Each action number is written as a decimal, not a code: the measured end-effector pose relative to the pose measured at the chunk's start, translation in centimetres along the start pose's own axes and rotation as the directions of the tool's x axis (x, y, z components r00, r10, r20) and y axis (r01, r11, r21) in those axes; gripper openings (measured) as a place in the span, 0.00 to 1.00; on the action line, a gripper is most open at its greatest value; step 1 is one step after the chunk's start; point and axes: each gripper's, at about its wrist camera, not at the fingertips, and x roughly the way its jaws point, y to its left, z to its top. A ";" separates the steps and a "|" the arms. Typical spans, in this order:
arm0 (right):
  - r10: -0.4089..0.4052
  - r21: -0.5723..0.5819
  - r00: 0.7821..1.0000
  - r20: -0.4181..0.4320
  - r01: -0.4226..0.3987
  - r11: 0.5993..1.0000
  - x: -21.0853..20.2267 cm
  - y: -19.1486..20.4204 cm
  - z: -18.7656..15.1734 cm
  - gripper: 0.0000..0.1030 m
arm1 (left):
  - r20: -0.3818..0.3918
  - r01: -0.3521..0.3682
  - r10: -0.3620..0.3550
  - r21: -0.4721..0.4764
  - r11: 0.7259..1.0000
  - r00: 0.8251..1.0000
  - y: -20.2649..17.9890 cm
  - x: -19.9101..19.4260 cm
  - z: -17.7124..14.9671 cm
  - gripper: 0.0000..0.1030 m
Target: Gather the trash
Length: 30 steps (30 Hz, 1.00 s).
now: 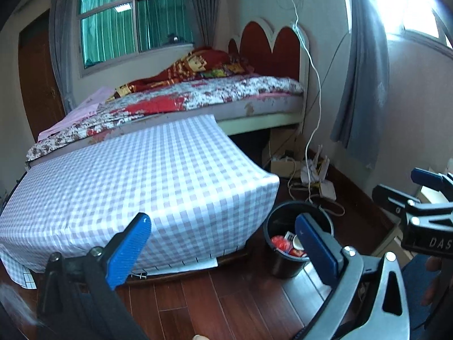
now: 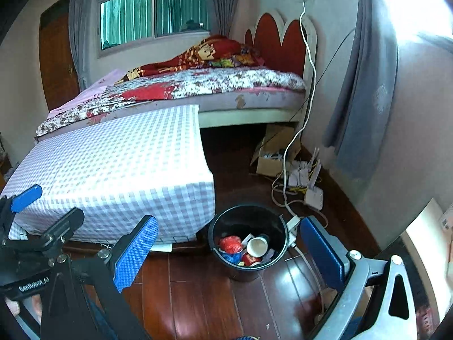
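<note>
A black bin (image 1: 283,266) (image 2: 280,226) stands on the wooden floor at the corner of the low table. It holds a red wrapper (image 2: 230,243), a white cup (image 2: 256,246), a red can (image 2: 250,259) and other scraps. My left gripper (image 1: 222,216) hangs above the floor, open, with nothing between its blue pads; the bin shows behind its right finger. My right gripper (image 2: 229,218) is open too and empty, with the bin seen between its fingers. Each gripper appears at the edge of the other's view, the right (image 1: 395,182) and the left (image 2: 60,200).
A low table under a lilac checked cloth (image 1: 141,184) (image 2: 113,164) fills the left. Behind it is a bed (image 2: 212,85) with a red headboard. A cardboard box (image 2: 271,164), a white router (image 2: 314,197) and loose cables lie by the wall under a grey curtain (image 2: 362,99).
</note>
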 end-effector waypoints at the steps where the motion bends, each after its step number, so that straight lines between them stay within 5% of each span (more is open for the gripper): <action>1: -0.006 -0.005 1.000 0.005 0.006 1.000 -0.3 0.0 0.1 0.99 | 0.002 0.003 -0.003 -0.002 1.000 1.000 -0.1 -0.1 0.0 0.99; 30: -0.014 0.009 1.000 -0.001 0.014 1.000 -0.8 -0.5 -0.3 0.99 | 0.006 0.033 -0.033 0.001 0.999 0.999 -1.2 -0.4 0.3 0.99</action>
